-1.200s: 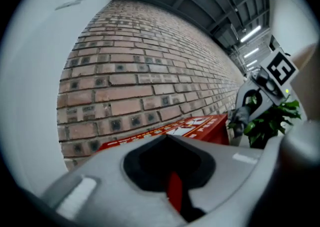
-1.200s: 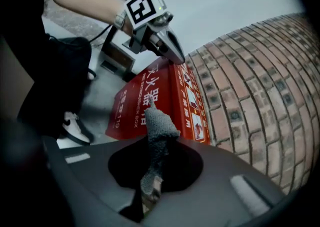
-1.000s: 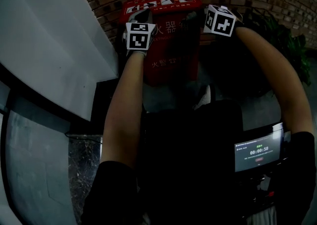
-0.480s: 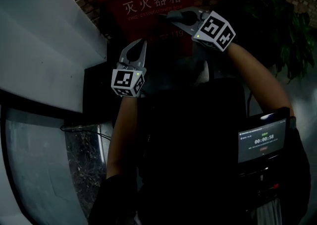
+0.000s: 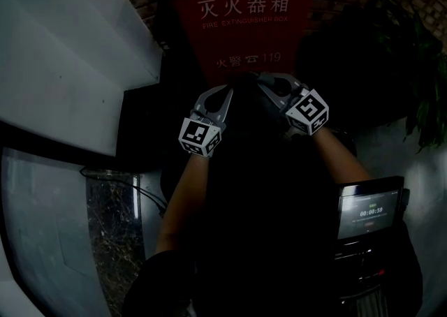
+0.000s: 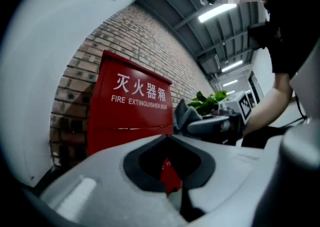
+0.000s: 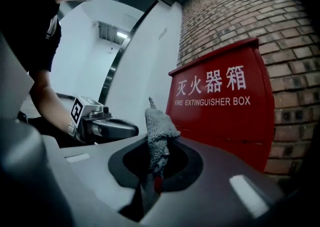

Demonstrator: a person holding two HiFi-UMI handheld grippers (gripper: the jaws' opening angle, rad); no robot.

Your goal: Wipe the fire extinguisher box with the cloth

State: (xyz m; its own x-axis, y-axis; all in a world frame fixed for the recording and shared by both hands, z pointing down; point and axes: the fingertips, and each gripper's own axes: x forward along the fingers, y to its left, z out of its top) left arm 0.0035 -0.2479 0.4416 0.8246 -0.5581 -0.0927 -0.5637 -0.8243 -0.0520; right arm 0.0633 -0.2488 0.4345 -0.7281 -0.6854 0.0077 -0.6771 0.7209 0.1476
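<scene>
In front of the fire extinguisher box (image 5: 241, 22), we kept the cloth (image 7: 159, 136) clamped in the right gripper (image 7: 150, 183) for wiping, the left gripper (image 5: 225, 93) with its jaws together, empty.

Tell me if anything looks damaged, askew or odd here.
Nothing stands out. The fire extinguisher box stands upright against the brick wall, and the right gripper pinches the cloth normally.

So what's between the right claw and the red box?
Only the grey cloth, pinched in the right gripper and standing up from its jaws. The right gripper view shows nothing else before the fire extinguisher box.
</scene>
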